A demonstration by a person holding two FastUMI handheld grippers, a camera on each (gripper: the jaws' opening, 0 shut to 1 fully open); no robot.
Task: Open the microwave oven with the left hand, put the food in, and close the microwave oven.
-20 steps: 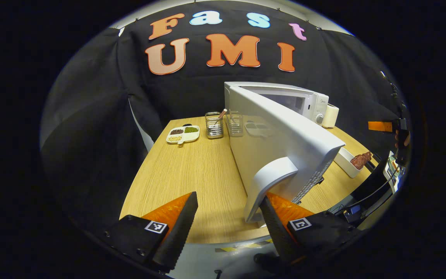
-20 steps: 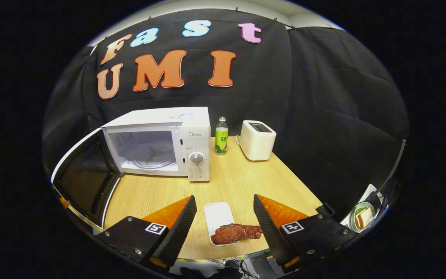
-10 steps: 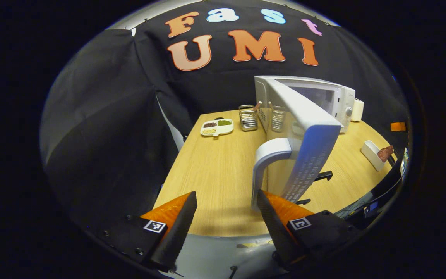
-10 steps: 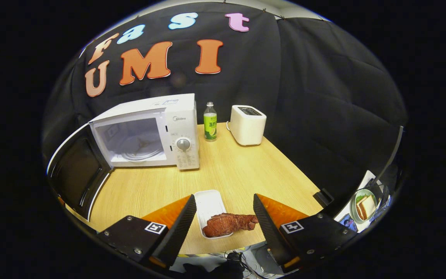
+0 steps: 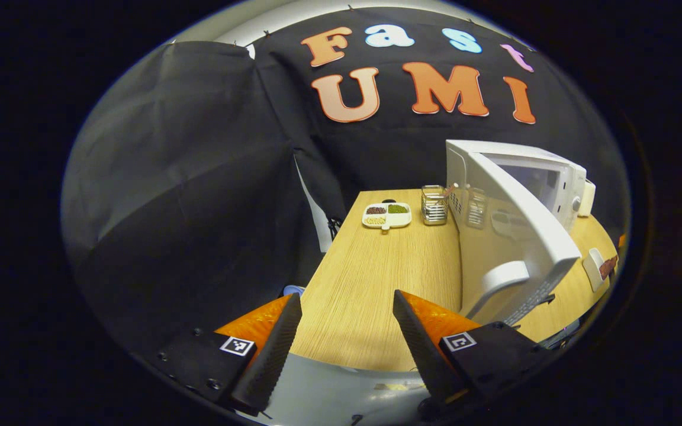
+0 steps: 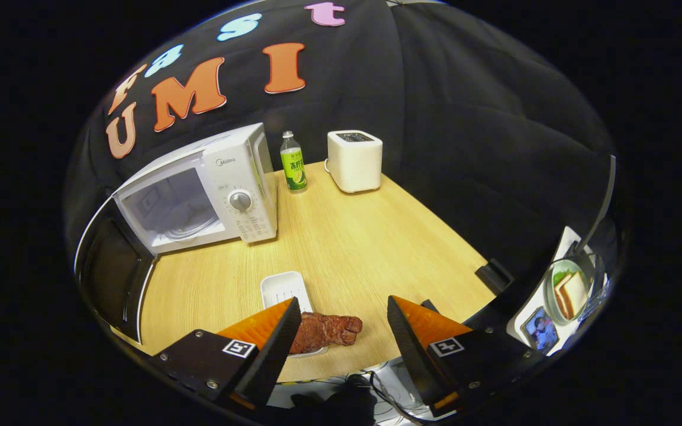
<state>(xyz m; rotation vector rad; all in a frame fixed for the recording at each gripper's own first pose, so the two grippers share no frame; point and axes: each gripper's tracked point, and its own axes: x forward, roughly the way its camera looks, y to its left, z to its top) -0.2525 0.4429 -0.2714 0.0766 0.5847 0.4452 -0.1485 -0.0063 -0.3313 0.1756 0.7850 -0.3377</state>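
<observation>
The white microwave (image 6: 199, 186) stands at the back left of the wooden table with its door (image 5: 518, 236) swung wide open, showing the glass turntable (image 6: 187, 225) inside. In the left gripper view my left gripper (image 5: 346, 331) is open, off to the left of the door's curved handle (image 5: 498, 281) and apart from it. A reddish piece of meat (image 6: 324, 330) lies half on a white tray (image 6: 286, 291) near the table's front edge. My right gripper (image 6: 344, 337) is open, low over the meat, which lies just inside its left finger.
A green-labelled bottle (image 6: 293, 163) and a white toaster (image 6: 354, 161) stand right of the microwave. A divided dish of beans (image 5: 386, 215) and a wire cutlery holder (image 5: 434, 206) sit on the far left. A plate with a sandwich (image 6: 569, 290) lies off the table's right corner.
My left gripper has let go of the door handle and drawn back to the left. My right gripper has moved down and rightward toward the meat.
</observation>
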